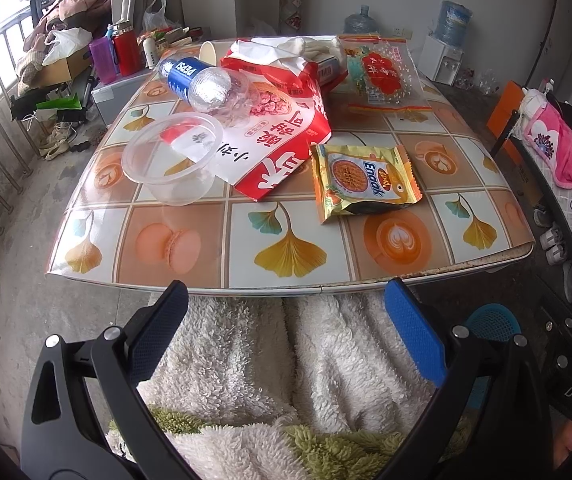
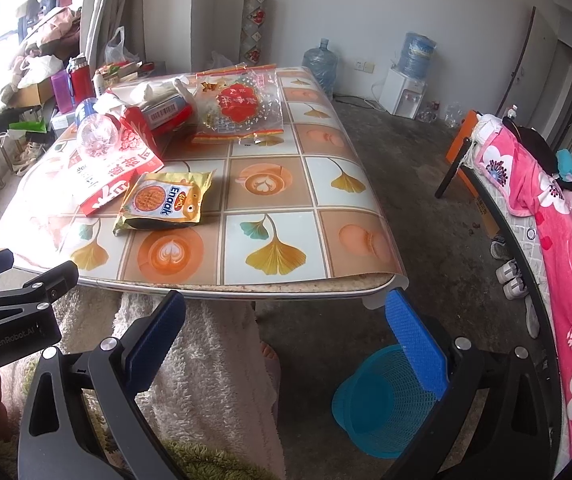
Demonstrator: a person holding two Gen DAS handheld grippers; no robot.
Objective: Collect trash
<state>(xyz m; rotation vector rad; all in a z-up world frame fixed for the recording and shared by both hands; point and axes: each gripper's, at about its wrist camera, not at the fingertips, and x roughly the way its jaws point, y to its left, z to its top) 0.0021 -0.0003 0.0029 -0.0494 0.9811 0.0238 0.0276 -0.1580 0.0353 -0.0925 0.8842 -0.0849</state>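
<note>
0 items binned so far: our left gripper (image 1: 286,312) and right gripper (image 2: 286,320) both gape wide, holding nothing. Enaak wrapper (image 1: 362,178), Pepsi bottle (image 1: 206,82), plastic tub (image 1: 172,156) sit on table (image 2: 350,276); blue basket (image 2: 382,404) on floor looks empty.

- Your left view looks forward from just below the table (image 1: 286,276) near edge.
- Your right view sits further right; both share the tabletop.

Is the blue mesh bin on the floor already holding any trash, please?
No, the blue mesh bin looks empty; its bare bottom shows in the right wrist view.
</note>
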